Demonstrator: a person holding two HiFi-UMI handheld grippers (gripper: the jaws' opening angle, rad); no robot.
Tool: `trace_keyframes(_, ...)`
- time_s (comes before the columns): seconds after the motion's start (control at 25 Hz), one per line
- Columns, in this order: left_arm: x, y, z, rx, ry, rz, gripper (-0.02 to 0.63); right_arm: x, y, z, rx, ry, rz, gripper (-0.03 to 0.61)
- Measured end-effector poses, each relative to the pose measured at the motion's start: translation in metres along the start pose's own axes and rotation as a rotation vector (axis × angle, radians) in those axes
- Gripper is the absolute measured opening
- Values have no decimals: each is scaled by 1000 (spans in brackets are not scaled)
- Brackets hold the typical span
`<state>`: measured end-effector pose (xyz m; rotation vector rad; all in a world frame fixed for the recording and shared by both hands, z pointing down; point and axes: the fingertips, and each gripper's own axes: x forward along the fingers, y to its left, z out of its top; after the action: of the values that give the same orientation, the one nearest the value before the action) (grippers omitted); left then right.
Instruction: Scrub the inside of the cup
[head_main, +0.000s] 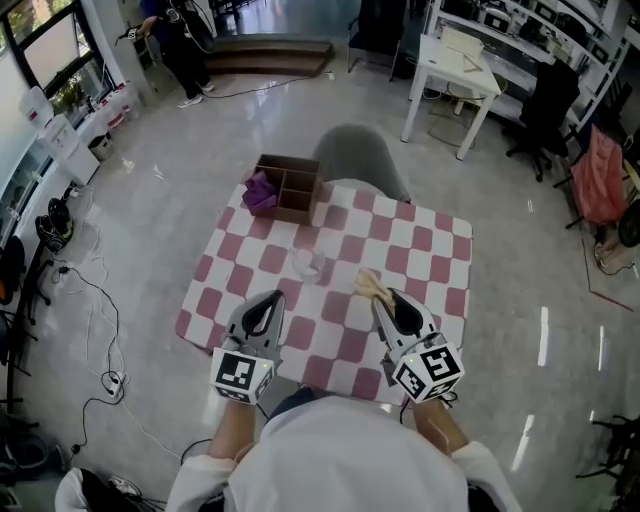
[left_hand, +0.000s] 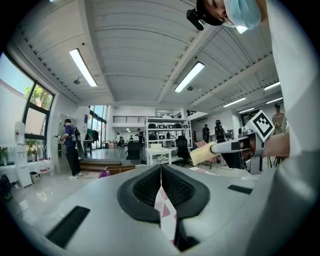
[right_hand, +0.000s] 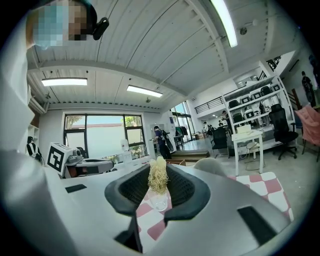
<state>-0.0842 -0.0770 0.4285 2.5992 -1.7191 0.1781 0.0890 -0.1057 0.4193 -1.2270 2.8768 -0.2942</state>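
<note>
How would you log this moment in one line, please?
left gripper: shut, empty | right gripper: shut on scrubber | cup: on table, untouched

I think I'm in a lab or workshop: equipment racks (left_hand: 165, 127), a white desk (head_main: 455, 70), an office chair (head_main: 545, 105), cables (head_main: 95, 300) across the floor (head_main: 520, 260).

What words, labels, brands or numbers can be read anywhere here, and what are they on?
No words, brands or numbers can be read in any view.
Left gripper and right gripper: black-and-white square patterns on their cubes, no letters.
Glass cup, scrubber, wooden box, checkered tablecloth: no print visible.
Shelves at the back: anything there is too small to read.
</note>
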Motion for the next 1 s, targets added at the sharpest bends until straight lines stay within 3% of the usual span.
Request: trace_keyframes(1.0,69,50,-14,8,-16,-129,32,61,-18,-11,14,6,-98,107)
